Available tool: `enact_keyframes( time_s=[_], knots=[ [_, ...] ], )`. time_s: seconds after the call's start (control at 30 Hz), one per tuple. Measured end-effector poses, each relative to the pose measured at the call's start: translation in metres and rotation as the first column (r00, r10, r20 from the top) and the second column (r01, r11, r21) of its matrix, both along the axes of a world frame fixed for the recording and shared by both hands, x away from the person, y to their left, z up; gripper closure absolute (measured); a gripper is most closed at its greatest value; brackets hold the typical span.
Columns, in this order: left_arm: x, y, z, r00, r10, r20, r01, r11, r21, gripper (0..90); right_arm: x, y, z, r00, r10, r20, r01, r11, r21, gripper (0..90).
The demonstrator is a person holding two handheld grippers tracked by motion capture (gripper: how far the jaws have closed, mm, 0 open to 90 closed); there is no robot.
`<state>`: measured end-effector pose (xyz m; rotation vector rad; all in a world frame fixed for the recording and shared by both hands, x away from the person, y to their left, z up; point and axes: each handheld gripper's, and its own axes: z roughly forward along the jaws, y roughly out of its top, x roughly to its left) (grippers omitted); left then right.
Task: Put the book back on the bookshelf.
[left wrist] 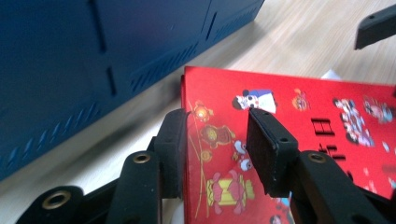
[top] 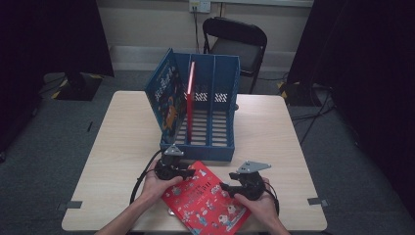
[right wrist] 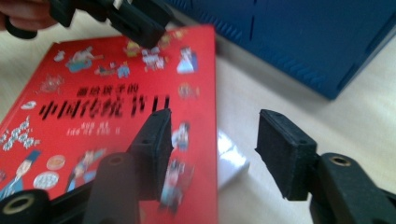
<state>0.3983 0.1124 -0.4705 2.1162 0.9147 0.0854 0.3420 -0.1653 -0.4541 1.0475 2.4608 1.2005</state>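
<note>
Nearest, at the front edge of the table (top: 122, 132): red book (top: 208, 203), flat, cover up, skewed to the edge, not yet lifted. Left gripper (top: 193, 172) at its far left corner, jaws apart and straddling the book's edge in the left gripper view (left wrist: 217, 144), one jaw outside the edge, the other over the cover (left wrist: 289, 121); no squeeze visible, so open around it rather than clamped. Right gripper (top: 224, 187) at the right side of the book, jaws wide apart in the right gripper view (right wrist: 215, 144), one over the cover (right wrist: 107, 93), one over bare table, gripping nothing. Something white under the book's edge there; cannot tell what. Just beyond, close to the book's far corner: blue rack (top: 215, 149), three slots. Left slot: blue book (top: 166, 95), leaning outward. Next to it, at the first divider: slim book (top: 190, 98), upright; which slot exactly, unclear. Right slot empty. Judged progress: two books shelved, one left. Remaining, by this reading: close on the red book, raise it, stand it on edge, slide it into a free slot. Farther back, off the table: folding chair (top: 240, 44).
</note>
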Motion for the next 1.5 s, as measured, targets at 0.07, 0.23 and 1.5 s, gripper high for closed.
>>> enact_keyframes(
  time_s=[0.07, 0.23, 1.5],
  knots=[
    [0.002, -0.005, -0.001, 1.0000, 0.002, -0.001, -0.002, 0.9999, -0.010, 58.5, 0.004, 0.003, 0.001, 0.9999, 0.011, 0.000, -0.011, 1.000, -0.003, 47.0],
    [0.003, -0.002, -0.001, 0.9999, -0.004, -0.014, 0.003, 0.9994, -0.033, 57.5, 0.010, 0.012, -0.008, 0.9979, 0.054, -0.036, -0.054, 0.998, -0.018, 47.1],
    [-0.063, 0.083, -0.007, 0.9999, 0.009, 0.005, -0.009, 0.9998, 0.020, 60.7, -0.001, 0.015, -0.015, 0.9979, 0.039, -0.052, -0.042, 0.998, -0.052, 46.2]
  ],
)
